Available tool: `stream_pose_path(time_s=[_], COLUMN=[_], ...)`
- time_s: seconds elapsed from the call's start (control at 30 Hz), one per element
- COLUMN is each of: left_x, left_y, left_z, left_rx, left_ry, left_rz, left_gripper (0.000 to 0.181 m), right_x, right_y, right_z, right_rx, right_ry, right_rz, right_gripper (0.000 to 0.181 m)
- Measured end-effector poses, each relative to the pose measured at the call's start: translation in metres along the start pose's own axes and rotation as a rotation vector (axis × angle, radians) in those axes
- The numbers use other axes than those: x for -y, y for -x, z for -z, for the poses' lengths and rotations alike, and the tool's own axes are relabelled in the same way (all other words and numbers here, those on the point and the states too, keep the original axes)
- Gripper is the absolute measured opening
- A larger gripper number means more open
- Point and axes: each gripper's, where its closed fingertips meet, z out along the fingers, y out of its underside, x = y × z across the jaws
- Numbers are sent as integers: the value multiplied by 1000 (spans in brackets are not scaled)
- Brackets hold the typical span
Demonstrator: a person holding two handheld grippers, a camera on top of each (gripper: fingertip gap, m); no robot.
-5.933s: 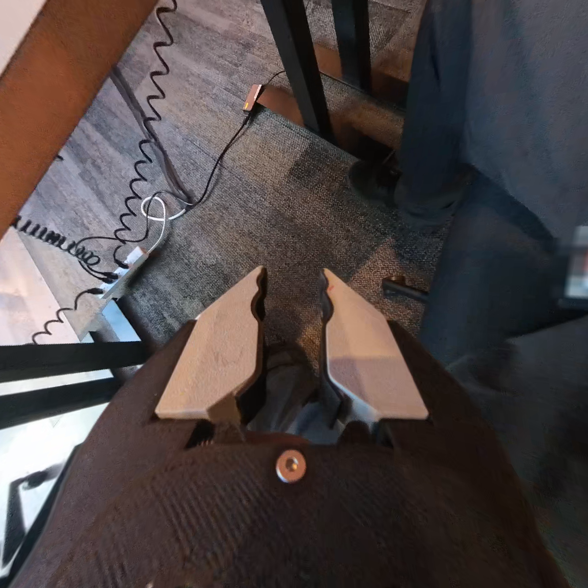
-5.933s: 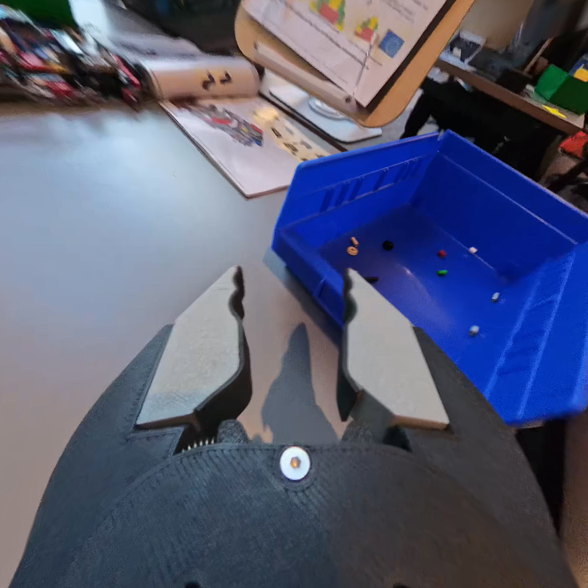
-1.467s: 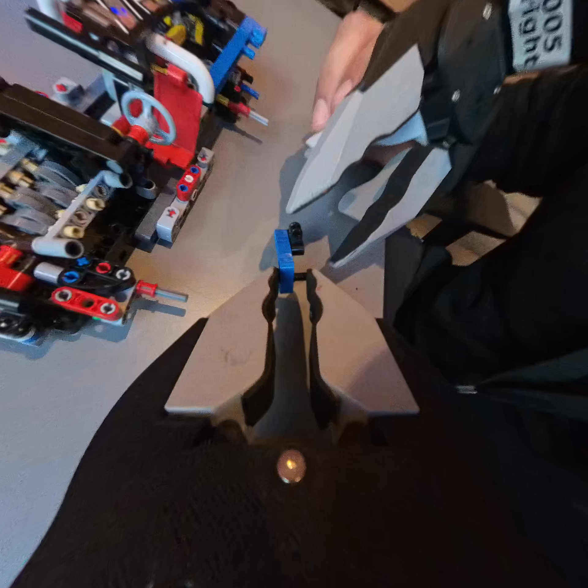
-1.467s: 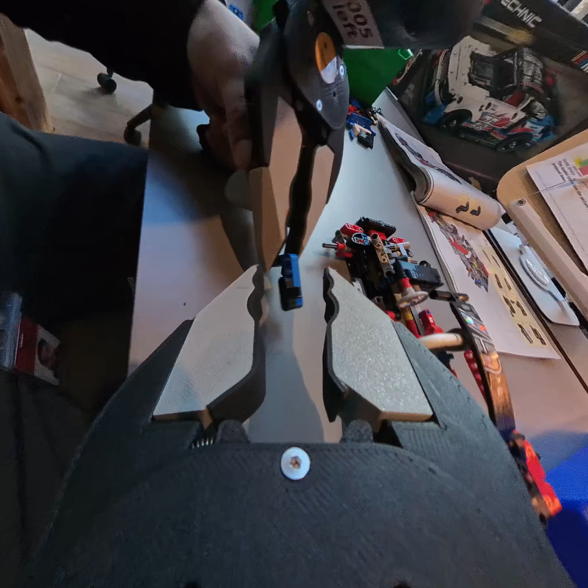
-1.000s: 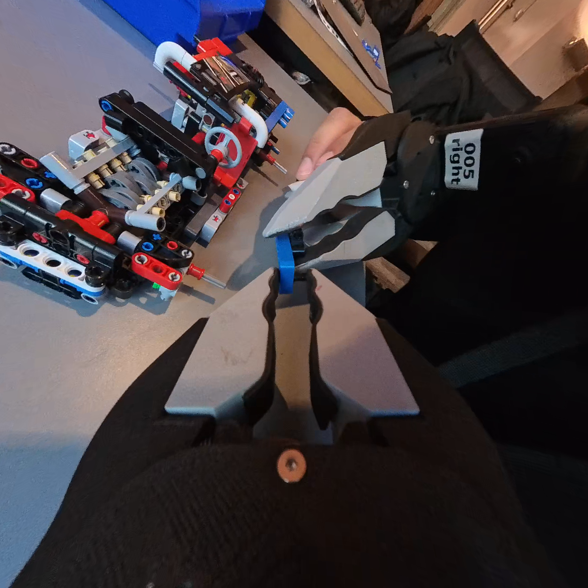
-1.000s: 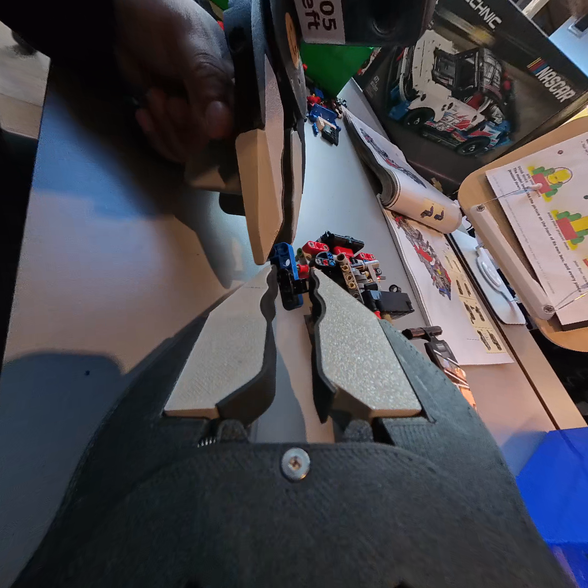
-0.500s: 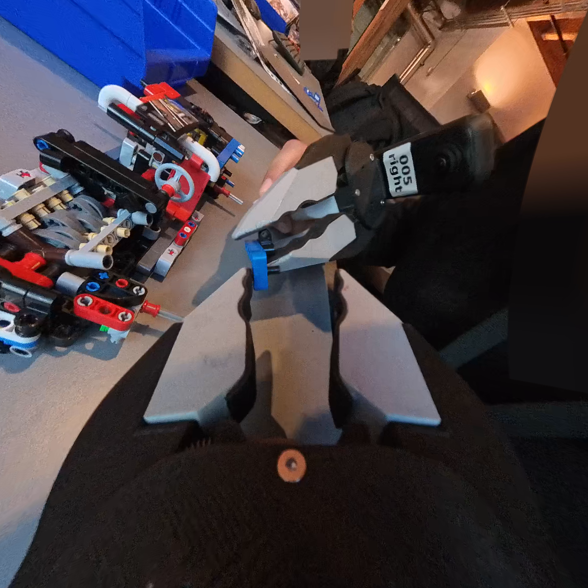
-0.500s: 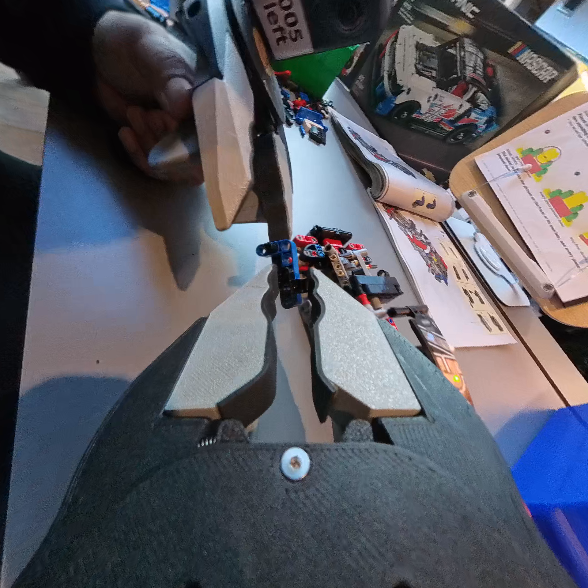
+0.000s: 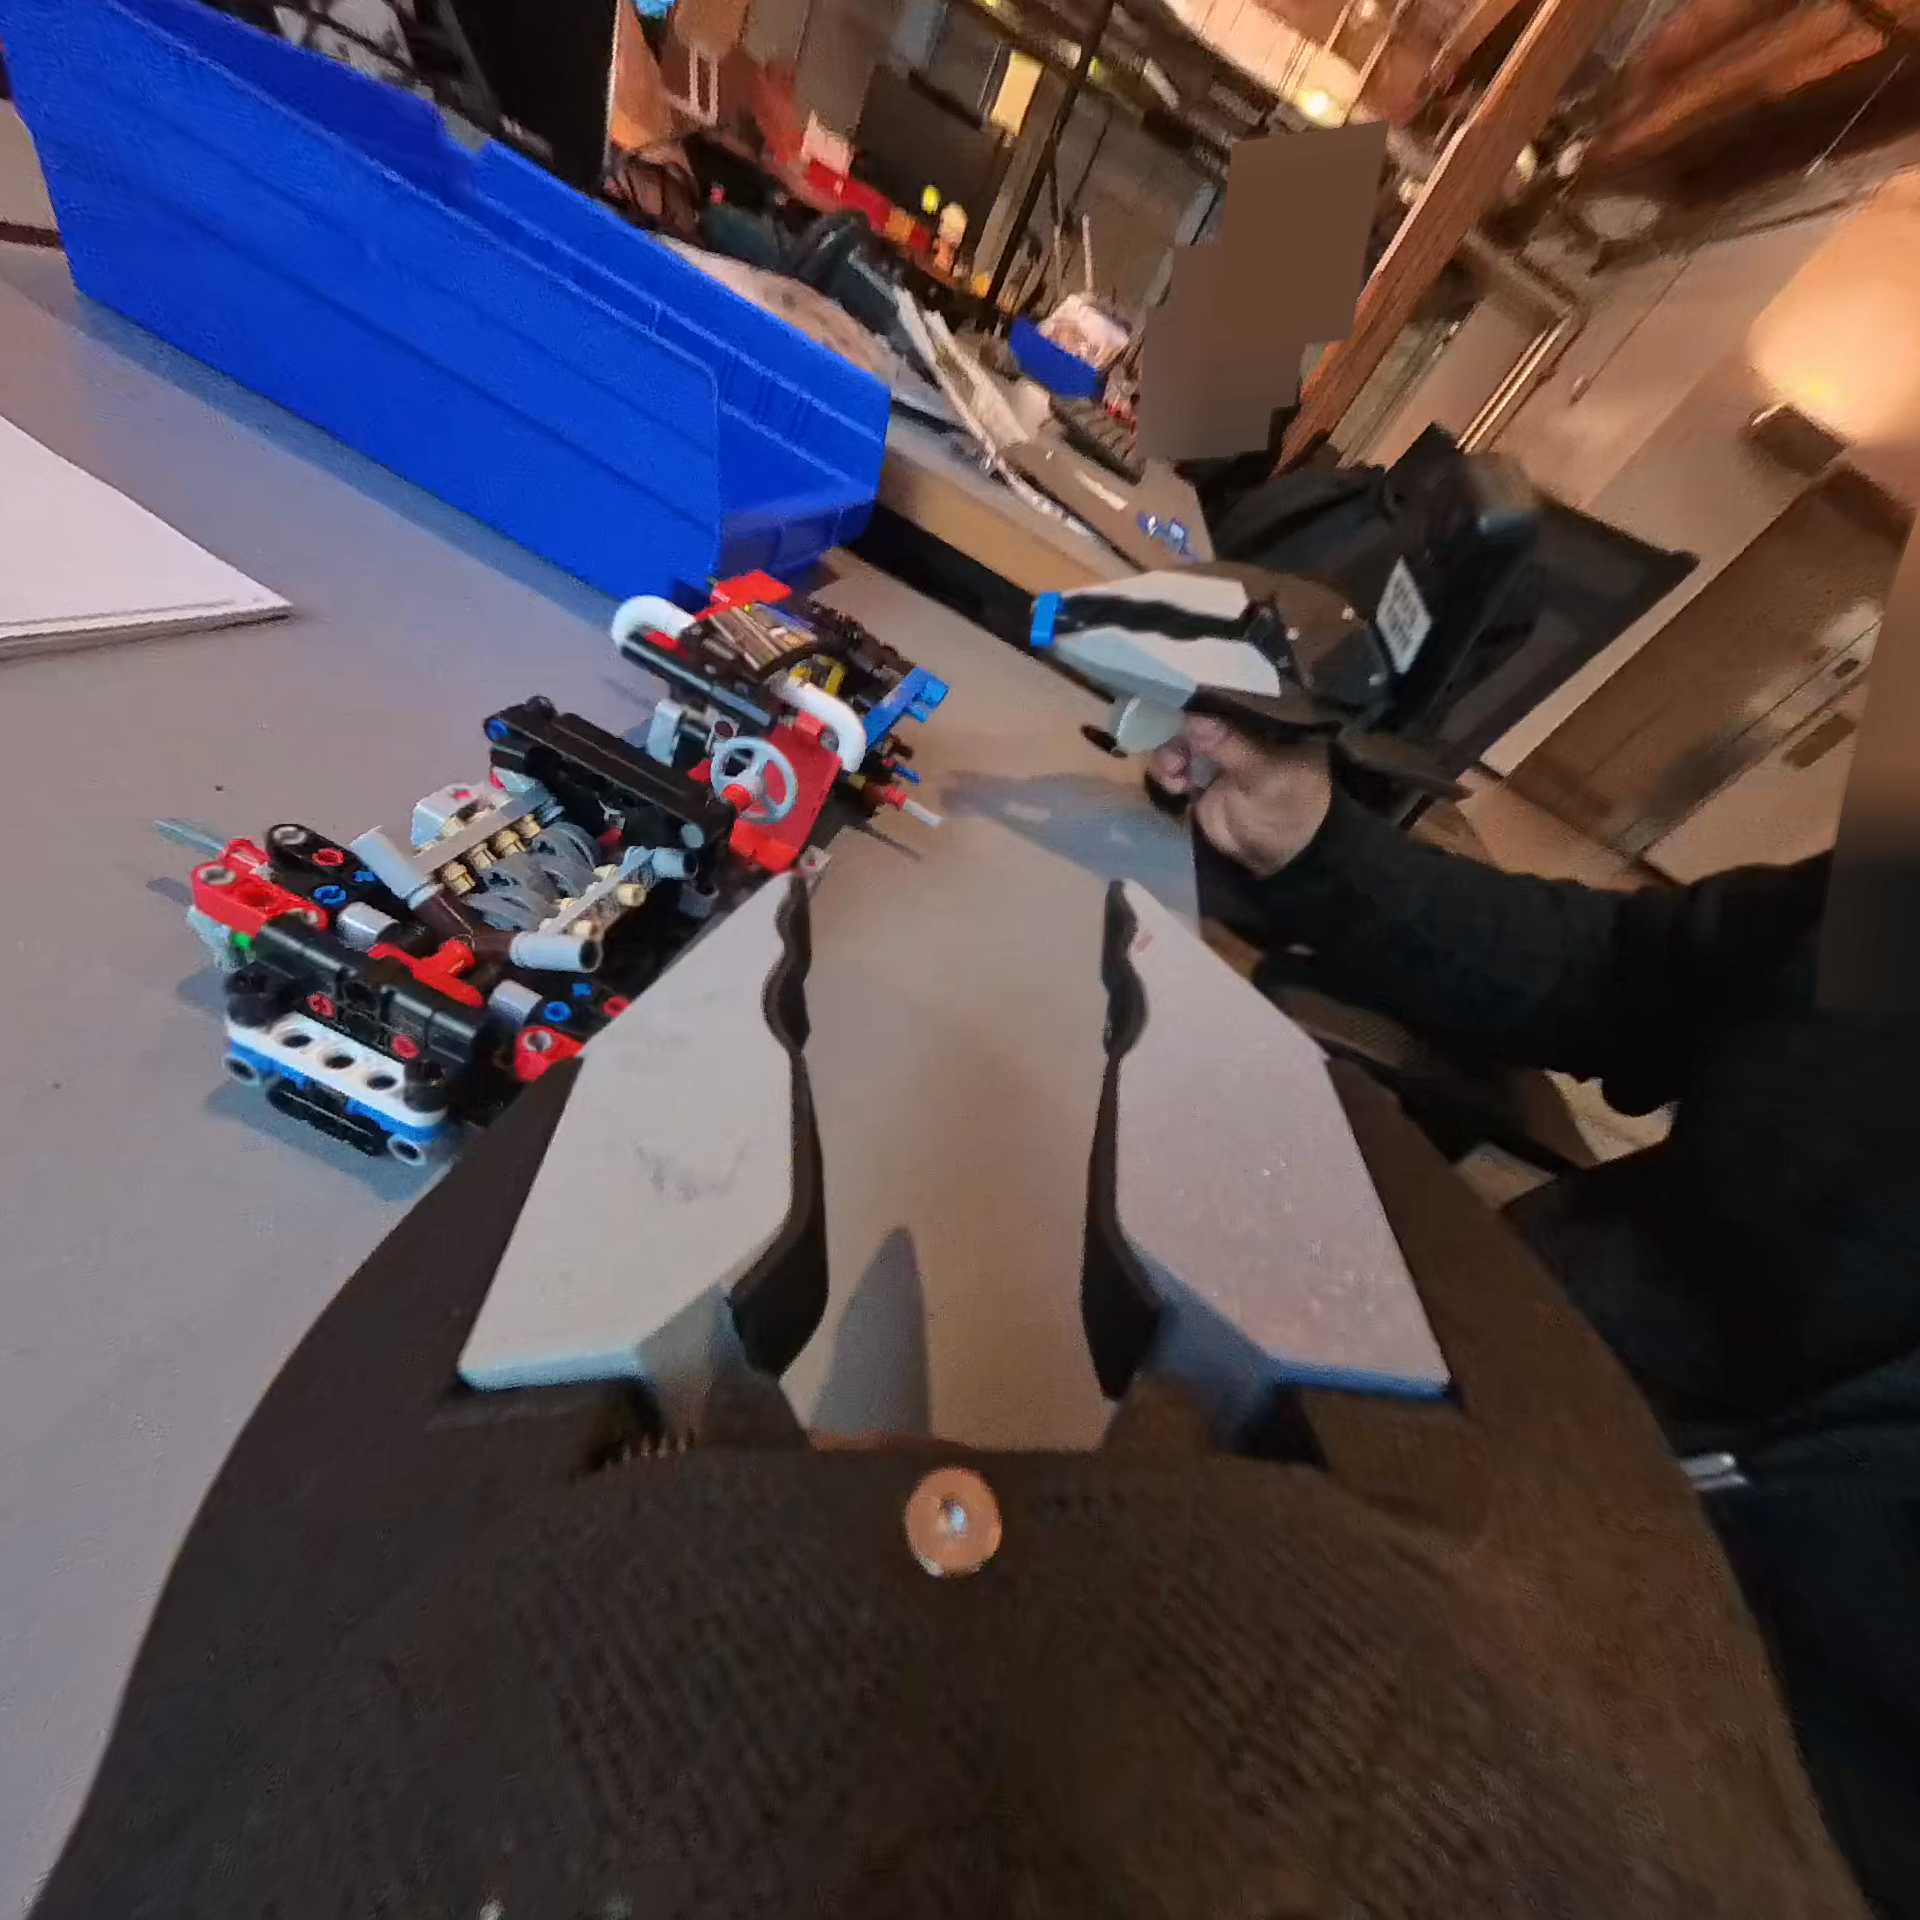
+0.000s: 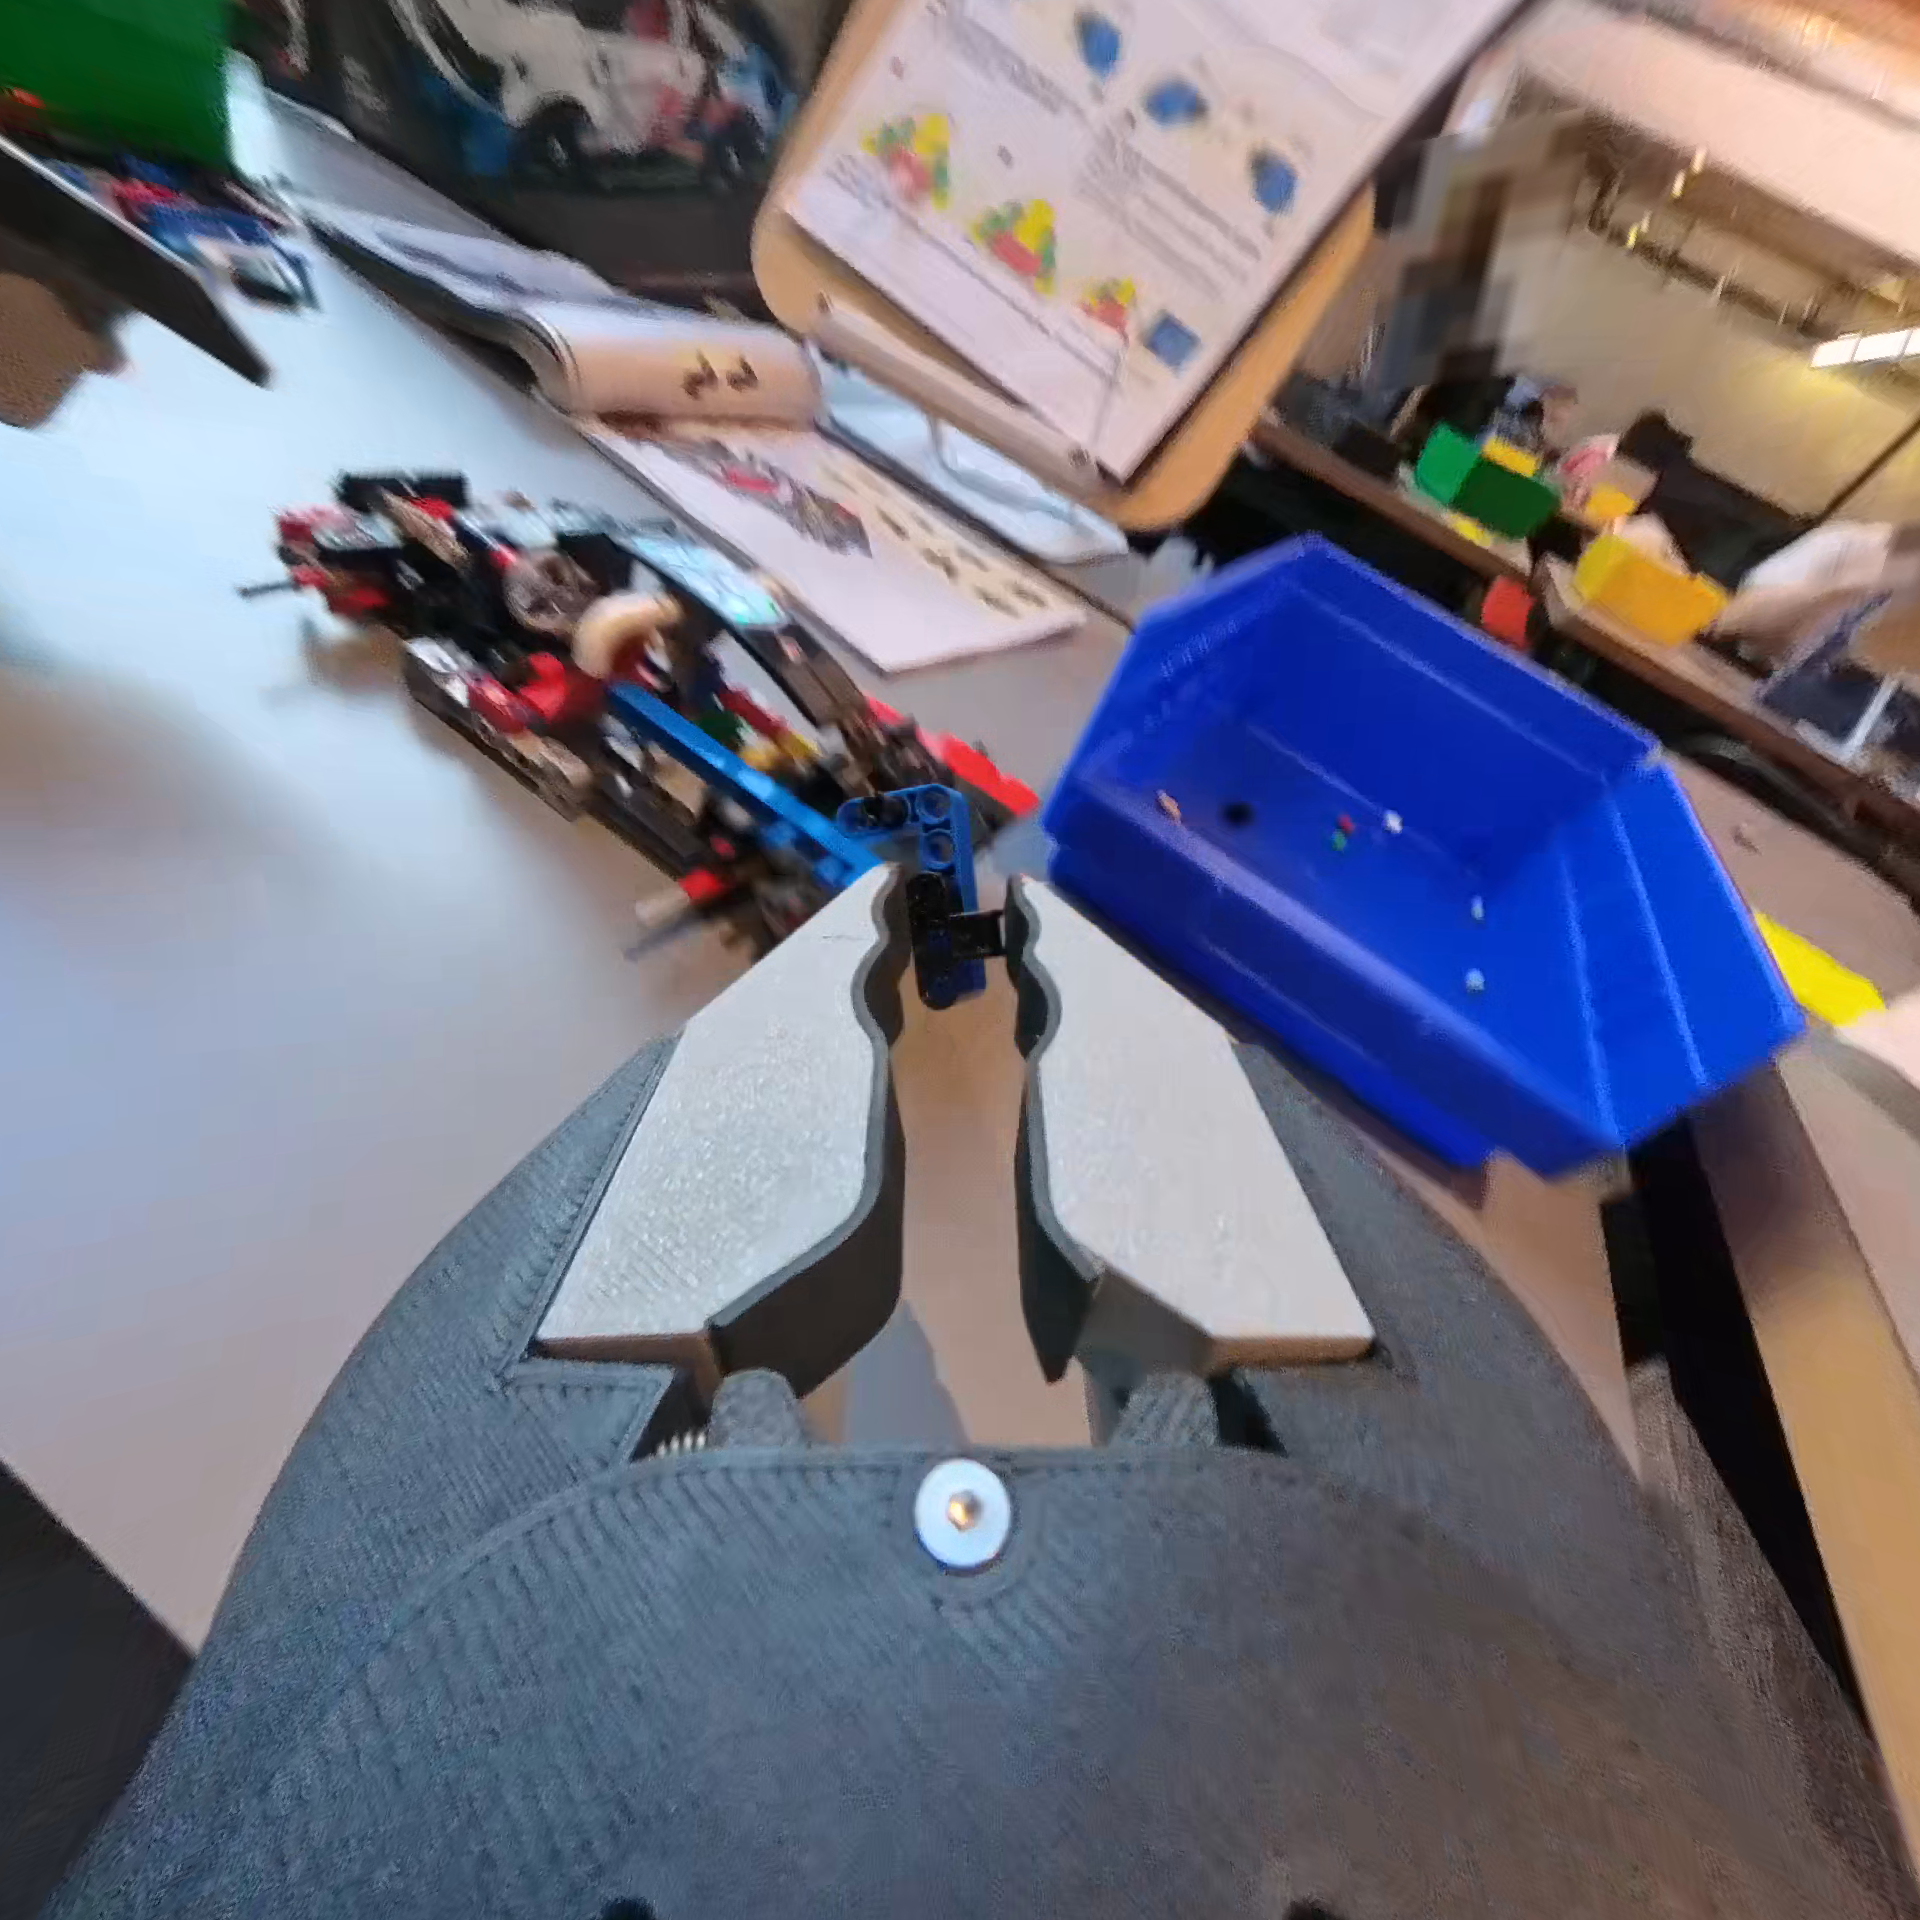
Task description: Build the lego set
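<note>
The part-built lego car chassis (image 9: pixel 540 862), black, red, blue and grey, lies on the grey table (image 9: pixel 125 1195); it also shows in the right wrist view (image 10: pixel 623 675). My left gripper (image 9: pixel 951 914) is open and empty, just right of the chassis. My right gripper (image 10: pixel 951 904) is shut on a small blue L-shaped beam (image 10: pixel 940 862) with a black pin, held above the table near the chassis end. In the left wrist view the right gripper (image 9: pixel 1060 623) shows beyond the chassis with the blue beam (image 9: pixel 1042 618) at its tips.
A blue bin (image 10: pixel 1403 862) with several tiny loose parts stands right of the chassis; it also shows in the left wrist view (image 9: pixel 436 312). An open instruction booklet (image 10: pixel 831 520) and a tilted board with a printed sheet (image 10: pixel 1091 208) lie behind. A person's hand (image 9: pixel 1247 800) holds the right gripper. My right fingertips sit around 20 cm from my left ones.
The blue beam passed from my left gripper to my right one. My left gripper opened and drew back. My right gripper carried the beam away towards the chassis and the blue bin.
</note>
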Motion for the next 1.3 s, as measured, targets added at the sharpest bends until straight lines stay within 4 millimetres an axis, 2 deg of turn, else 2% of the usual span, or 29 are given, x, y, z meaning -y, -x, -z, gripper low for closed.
stream_pose_path(time_s=[0.07,0.1,0.13,0.2,0.27,0.33,0.4,0.47,0.53,0.6,0.67,0.73,0.77,0.8,0.97,1.03,1.17,1.3], left_x=[-13,-16,-16,-1,17,19,20,16,5,-9,-21,-30,-28,-28,-38,-41,-49,-61], left_y=[9,11,13,14,4,-1,9,29,47,55,61,72,80,79,60,53,34,4], left_z=[-11,-17,-24,-43,-71,-97,-117,-128,-129,-125,-121,-116,-116,-115,-109,-106,-104,-107], left_rx=[111,167,221,304,271,174,132,134,128,111,115,161,211,218,185,196,208,152], left_ry=[123,188,250,316,350,486,629,775,937,1064,1145,1201,1198,1199,1212,1214,1178,1112], left_rz=[-90,-161,-233,-350,-422,-431,-443,-472,-453,-410,-442,-526,-591,-618,-578,-548,-455,-316], left_gripper=[56,68,73,80,80,86,86,89,103,112,125,111,98,98,97,97,94,88], right_x=[-27,-37,-42,-47,-55,-61,-73,-81,-83,-83,-84,-82,-80,-78,-82,-82,-81,-77], right_y=[-9,-13,-14,-17,-13,-1,7,13,15,15,15,15,15,16,15,18,21,31], right_z=[4,4,5,3,1,0,1,2,2,3,5,7,7,7,3,2,9,19], right_rx=[29,37,48,52,76,140,184,223,241,248,254,263,264,265,250,268,265,232], right_ry=[122,171,199,234,306,360,446,494,494,485,480,470,461,451,487,497,506,460], right_rz=[-61,-88,-105,-110,-107,-109,-118,-142,-154,-149,-148,-149,-148,-144,-116,-142,-161,-185], right_gripper=[14,14,14,14,15,14,14,14,14,14,15,18,19,22,23,13,6,5])
